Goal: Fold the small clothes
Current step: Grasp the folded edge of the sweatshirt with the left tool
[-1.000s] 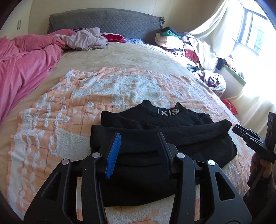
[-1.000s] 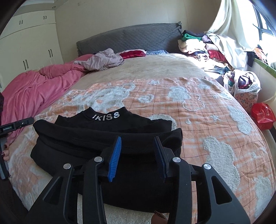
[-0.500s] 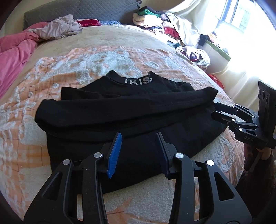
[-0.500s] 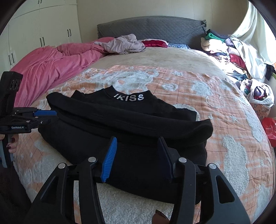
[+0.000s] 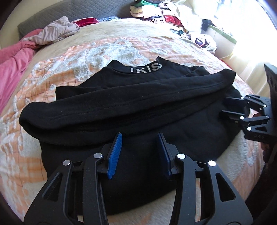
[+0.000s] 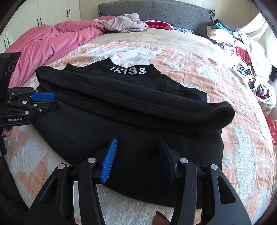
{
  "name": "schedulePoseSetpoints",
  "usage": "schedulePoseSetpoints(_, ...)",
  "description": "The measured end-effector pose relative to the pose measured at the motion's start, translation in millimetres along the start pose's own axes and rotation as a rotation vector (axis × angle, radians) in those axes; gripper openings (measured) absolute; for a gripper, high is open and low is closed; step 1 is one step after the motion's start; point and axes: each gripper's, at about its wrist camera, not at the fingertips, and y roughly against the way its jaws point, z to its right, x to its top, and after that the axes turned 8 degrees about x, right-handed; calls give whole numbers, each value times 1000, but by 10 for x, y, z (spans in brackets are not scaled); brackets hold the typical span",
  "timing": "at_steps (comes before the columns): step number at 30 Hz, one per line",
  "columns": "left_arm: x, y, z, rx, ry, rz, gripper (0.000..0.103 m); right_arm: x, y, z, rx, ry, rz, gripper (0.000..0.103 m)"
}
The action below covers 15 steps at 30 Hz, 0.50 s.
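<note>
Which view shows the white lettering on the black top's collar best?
The right wrist view: the lettering faces the camera and reads IKISS in full on the black top. In the left wrist view the lettering curls away, so the last letter is lost.

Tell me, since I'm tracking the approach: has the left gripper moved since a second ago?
Yes. The left gripper has advanced toward the black sweater; the sweater looms larger and the headboard has slid upward.

A lived-in home bedroom: a wide bed with a quilted grey padded headboard (image 6: 155, 12) at the top of the frame, a rumpled pink duvet (image 6: 52, 39) upper left, white wardrobe doors (image 6: 52, 13) behind it, heaped mixed laundry (image 6: 233, 39) upper right.
</note>
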Motion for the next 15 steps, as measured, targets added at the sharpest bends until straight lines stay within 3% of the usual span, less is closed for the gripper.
schedulePoseSetpoints(8, 217, -178, -67, 74, -45, 60, 35, 228, -198, 200, -23, -62, 29, 49)
schedulePoseSetpoints(15, 367, -269, -389, 99, 70, 87, 35, 345, -228, 477, -72, -155, 73, 49)
